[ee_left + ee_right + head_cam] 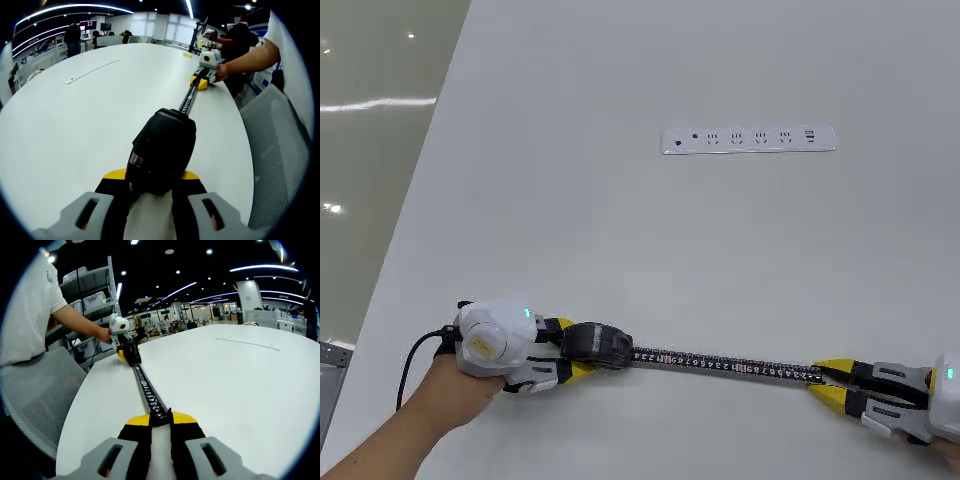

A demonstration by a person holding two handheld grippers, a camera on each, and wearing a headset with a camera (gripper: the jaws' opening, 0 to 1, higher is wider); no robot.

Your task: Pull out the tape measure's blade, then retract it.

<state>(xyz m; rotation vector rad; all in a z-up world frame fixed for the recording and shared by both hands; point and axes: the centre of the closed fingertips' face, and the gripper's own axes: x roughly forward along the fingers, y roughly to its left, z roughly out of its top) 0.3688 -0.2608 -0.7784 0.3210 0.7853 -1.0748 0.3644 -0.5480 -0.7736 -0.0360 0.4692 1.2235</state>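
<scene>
Currently the tape measure case (pixel 600 343) (black, rounded) sits at the near edge of the white table (pixel 620 220), low left in the head view. Left gripper (pixel 572 348) is clamped on it: the yellow-tipped jaws are closed against both sides of the case, which takes up the whole gap between them in the left gripper view. A hand (pixel 460 392) holds that gripper, and a black cable (pixel 415 355) runs off its back end.

Blade (pixel 720 362) is out of the case and stretches right along the table's near edge. It is dark with printed numbers and sags slightly in the middle. Can't tell whether it touches the table mid-span or hangs just above it.

Right gripper (pixel 828 381) is at the far end of the blade, low right in the head view. Its jaws are pinched shut on the blade tip — in the right gripper view the blade end sits between the two yellow tips with no gap showing. The two grippers face each other, well apart, joined by the blade.

Power strip (pixel 748 139), white, lies flat further up the table, well apart from the case and both grippers. Grey mesh chair (pixel 35 395) sits beside the table edge in both gripper views. Background there — open office, ceiling strip lights (pixel 260 267), shelving (pixel 92 295) with bins.
</scene>
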